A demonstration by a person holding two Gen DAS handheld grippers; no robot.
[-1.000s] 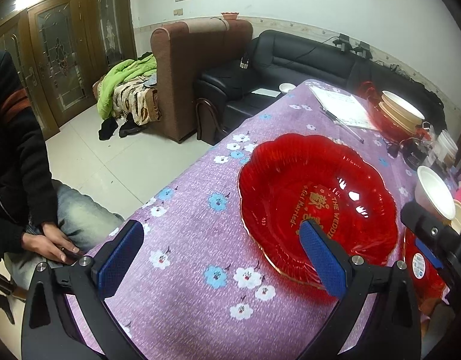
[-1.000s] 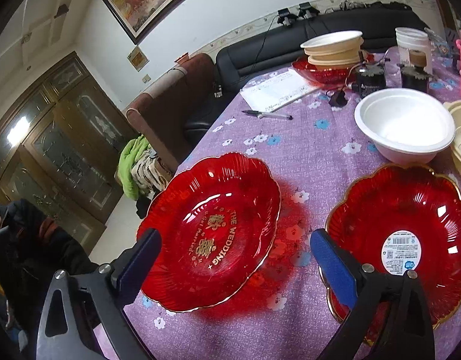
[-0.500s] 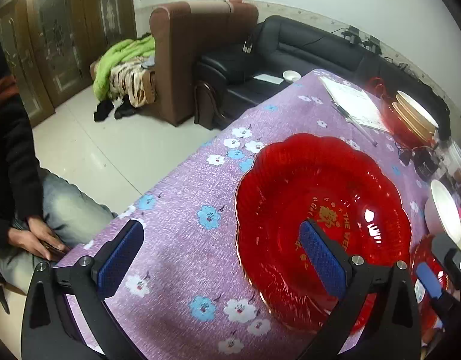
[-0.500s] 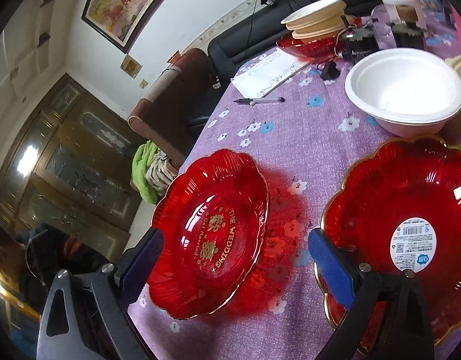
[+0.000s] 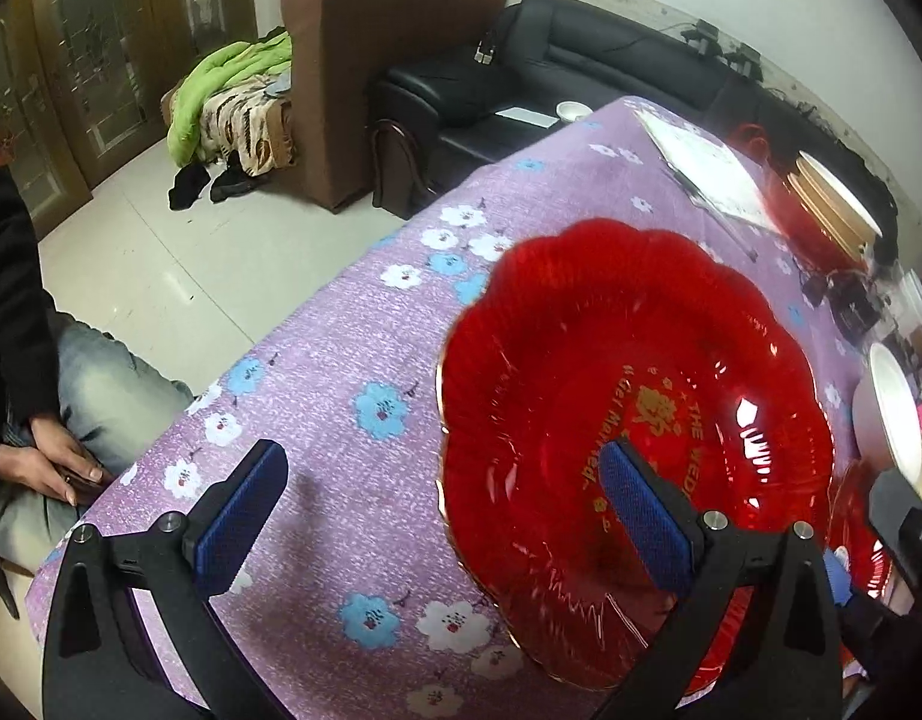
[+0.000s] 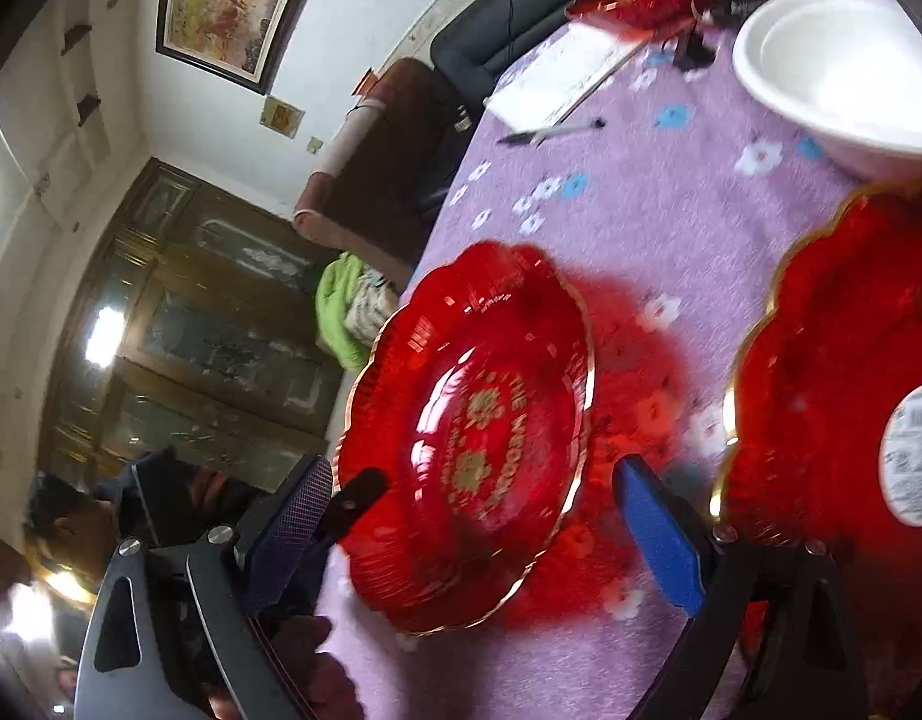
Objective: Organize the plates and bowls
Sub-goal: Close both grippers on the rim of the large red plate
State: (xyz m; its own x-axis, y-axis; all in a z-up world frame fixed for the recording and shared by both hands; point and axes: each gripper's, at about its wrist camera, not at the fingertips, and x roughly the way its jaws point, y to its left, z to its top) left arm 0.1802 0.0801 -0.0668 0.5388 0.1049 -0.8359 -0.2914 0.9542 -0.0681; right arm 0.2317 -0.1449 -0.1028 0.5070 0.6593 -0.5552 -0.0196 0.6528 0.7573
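A red scalloped plate (image 5: 634, 396) with gold lettering lies on the purple flowered tablecloth (image 5: 353, 360). My left gripper (image 5: 443, 516) is open and straddles its near left rim, one pad over the plate's inside, the other over cloth. In the right wrist view the same red plate (image 6: 478, 432) sits between the fingers of my open right gripper (image 6: 475, 531), which is rolled to one side. A second red plate (image 6: 850, 396) with a white sticker lies just right of it. Behind that stands a white bowl (image 6: 838, 60).
A stack of beige bowls (image 5: 832, 204) on another red dish stands at the far end, beside a notepad (image 5: 706, 174) and a pen (image 6: 550, 132). A seated person (image 5: 17, 300) is at the table's left edge, which drops to the floor.
Both grippers have come closer to the lettered plate. The left one's right pad now hangs over the plate's inside. The right wrist view has rolled and blurred.
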